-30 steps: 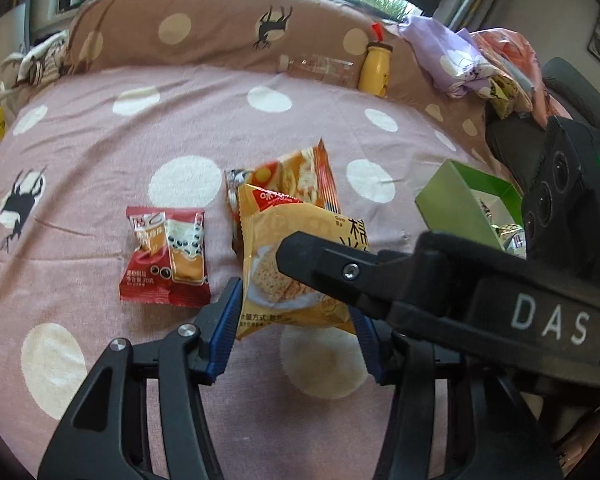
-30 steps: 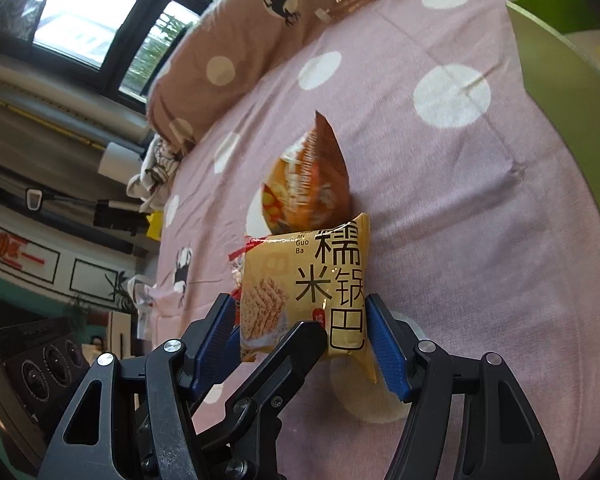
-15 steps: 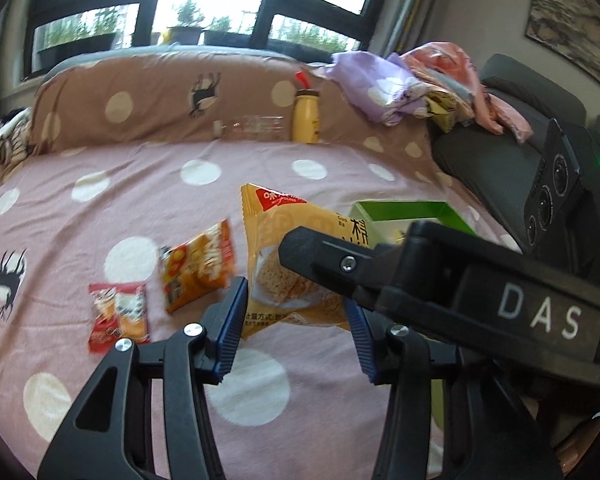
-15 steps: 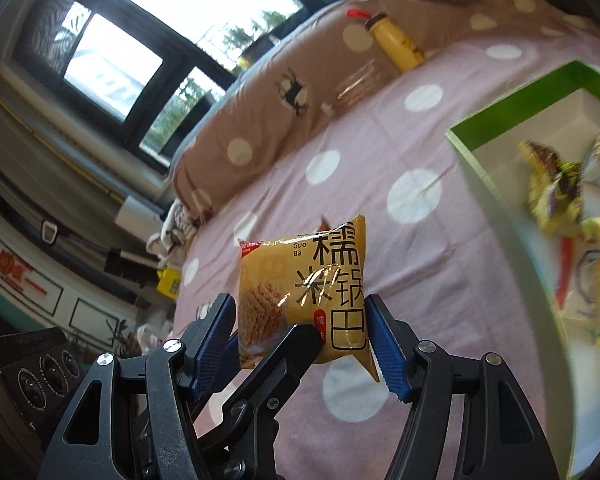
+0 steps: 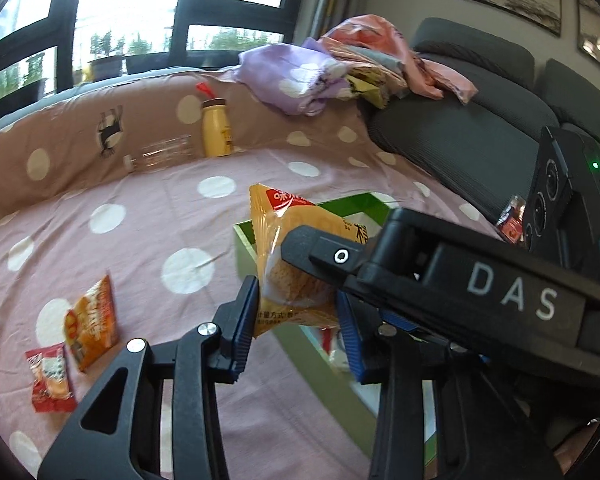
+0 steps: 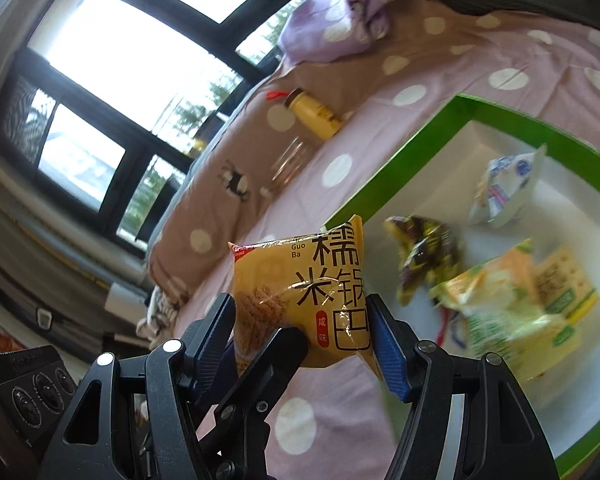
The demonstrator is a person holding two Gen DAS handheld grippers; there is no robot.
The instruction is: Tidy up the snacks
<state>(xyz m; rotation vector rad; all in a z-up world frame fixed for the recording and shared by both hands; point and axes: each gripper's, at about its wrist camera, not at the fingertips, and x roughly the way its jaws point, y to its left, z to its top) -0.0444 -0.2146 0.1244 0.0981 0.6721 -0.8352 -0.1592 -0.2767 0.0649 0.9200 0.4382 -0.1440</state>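
Note:
A yellow rice cracker packet hangs in the air over the near corner of the green box. My right gripper is shut on the packet's sides. My left gripper has the same packet between its blue pads, which press and crumple it while the jaws are closing. The right gripper's black body crosses in front of the packet in the left wrist view. An orange snack packet and a small red one lie on the pink dotted bedspread at the left.
The box's white inside holds several snack packets. A yellow bottle and a clear bottle lie against the brown bolster at the back. Crumpled clothes sit on a dark sofa at the right.
Both grippers lifted the yellow packet off the bedspread and carried it right, to the box's edge. The left jaws narrowed onto it. The orange and red packets stayed behind.

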